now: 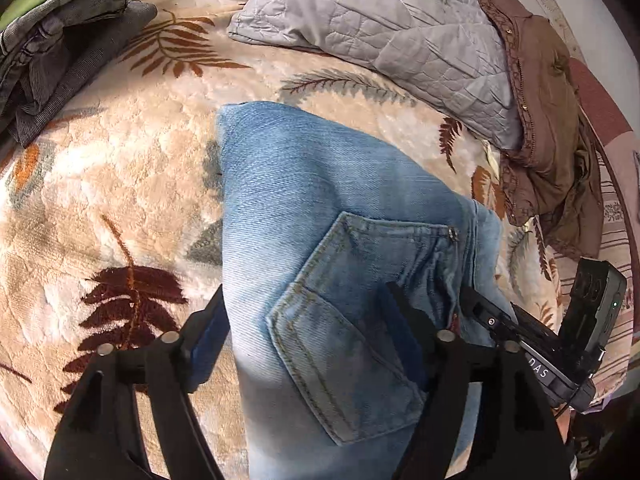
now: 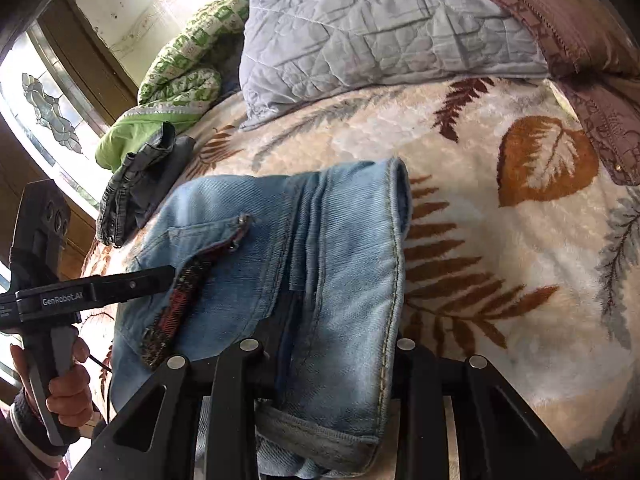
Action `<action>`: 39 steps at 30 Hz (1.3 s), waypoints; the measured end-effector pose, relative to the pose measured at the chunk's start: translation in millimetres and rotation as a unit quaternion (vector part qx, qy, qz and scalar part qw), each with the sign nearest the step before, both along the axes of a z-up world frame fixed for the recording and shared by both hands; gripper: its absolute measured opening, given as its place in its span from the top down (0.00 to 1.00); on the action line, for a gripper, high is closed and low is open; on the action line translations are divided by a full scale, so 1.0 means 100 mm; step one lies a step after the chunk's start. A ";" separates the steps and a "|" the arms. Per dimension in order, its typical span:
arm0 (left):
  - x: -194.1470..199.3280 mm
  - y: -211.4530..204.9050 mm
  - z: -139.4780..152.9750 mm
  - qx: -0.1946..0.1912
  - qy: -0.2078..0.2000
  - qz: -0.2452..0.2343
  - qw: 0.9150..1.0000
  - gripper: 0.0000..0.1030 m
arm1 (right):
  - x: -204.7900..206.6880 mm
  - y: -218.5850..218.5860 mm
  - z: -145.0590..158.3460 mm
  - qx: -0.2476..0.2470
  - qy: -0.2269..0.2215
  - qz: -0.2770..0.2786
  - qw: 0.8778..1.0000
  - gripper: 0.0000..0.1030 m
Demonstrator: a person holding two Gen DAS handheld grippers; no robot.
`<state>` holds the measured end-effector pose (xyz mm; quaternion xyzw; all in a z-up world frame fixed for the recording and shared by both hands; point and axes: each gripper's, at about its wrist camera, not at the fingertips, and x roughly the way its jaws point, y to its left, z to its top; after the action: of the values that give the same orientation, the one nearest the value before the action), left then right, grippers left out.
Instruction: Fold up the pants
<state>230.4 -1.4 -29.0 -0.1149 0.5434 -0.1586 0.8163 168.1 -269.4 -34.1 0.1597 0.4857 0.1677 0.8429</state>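
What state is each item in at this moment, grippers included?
Blue jeans: folded over on the blanket, back pocket up.
Left gripper: open, jaws wide astride the jeans, not pinching.
Right gripper: shut on the jeans' hem end.
Grey pants: crumpled in a heap, unfolded.
Brown garment: rumpled beside the pillow.
Grey quilted pillow: lying flat, creased.
Leaf-print blanket: spread out.

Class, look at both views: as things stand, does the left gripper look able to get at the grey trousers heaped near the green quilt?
Probably yes. The left gripper stands open over the blue jeans, gripping nothing. Only bare leaf-print blanket lies between it and the grey trousers. It would need to travel across the bed.
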 end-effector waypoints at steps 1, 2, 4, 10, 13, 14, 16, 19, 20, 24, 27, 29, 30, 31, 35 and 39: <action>0.01 0.01 -0.04 0.000 -0.002 0.004 1.000 0.15 | 0.01 -0.05 -0.04 0.004 0.001 0.000 1.000 0.56; 0.02 0.03 -0.07 -0.008 0.000 0.007 1.000 0.12 | 0.01 -0.08 -0.05 0.006 0.001 0.000 1.000 0.50; 0.03 0.08 -0.10 -0.025 0.008 0.010 1.000 0.11 | 0.02 -0.14 -0.03 0.008 0.003 0.001 1.000 0.50; -0.25 0.11 0.18 0.013 -0.018 0.011 1.000 0.11 | -0.18 -0.30 0.28 0.029 0.004 -0.032 0.999 0.48; -0.58 0.07 0.30 0.028 -0.036 0.003 0.999 0.11 | -0.44 -0.22 0.53 0.017 -0.012 -0.024 0.999 0.45; -0.70 0.05 0.33 0.038 -0.044 0.000 0.998 0.11 | -0.55 -0.19 0.60 0.009 -0.013 -0.023 1.000 0.37; -0.92 0.00 0.38 0.064 -0.060 0.001 0.996 0.11 | -0.76 -0.13 0.71 -0.019 -0.011 -0.038 0.999 0.20; -1.22 -0.02 0.40 0.092 -0.078 0.006 0.993 0.11 | -1.08 -0.08 0.84 -0.048 -0.019 -0.059 0.997 0.10; -1.30 -0.03 0.40 0.102 -0.083 0.009 0.991 0.11 | -1.19 -0.08 0.87 -0.057 -0.024 -0.067 0.996 0.06; -1.56 -0.05 0.38 0.129 -0.102 0.018 0.986 0.11 | -1.62 -0.06 0.94 -0.092 -0.042 -0.086 0.991 0.00; -1.71 -0.09 0.39 0.143 -0.120 0.023 0.982 0.11 | -1.89 -0.01 0.97 -0.122 -0.062 -0.081 0.987 0.00; -1.81 -0.11 0.41 0.153 -0.139 0.029 0.978 0.10 | -2.04 0.02 0.99 -0.144 -0.081 -0.091 0.982 0.00; -1.85 -0.14 0.41 0.159 -0.144 0.029 0.976 0.09 | -2.10 0.03 1.01 -0.158 -0.089 -0.098 0.979 0.00; -1.89 -0.16 0.42 0.166 -0.146 0.028 0.975 0.09 | -2.14 0.03 1.02 -0.169 -0.094 -0.106 0.975 0.00; -1.99 -0.26 0.43 0.201 -0.159 0.019 0.967 0.08 | -2.24 -0.01 1.03 -0.167 -0.095 -0.116 0.975 0.00; -2.11 -0.27 0.48 0.192 -0.183 0.020 0.964 0.08 | -2.26 -0.03 1.02 -0.179 -0.094 -0.118 0.972 0.00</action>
<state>19.9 -28.0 19.0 0.0637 0.4029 -0.0532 0.9115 -57.8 -272.2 68.1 0.0456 0.4042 -0.0085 0.9135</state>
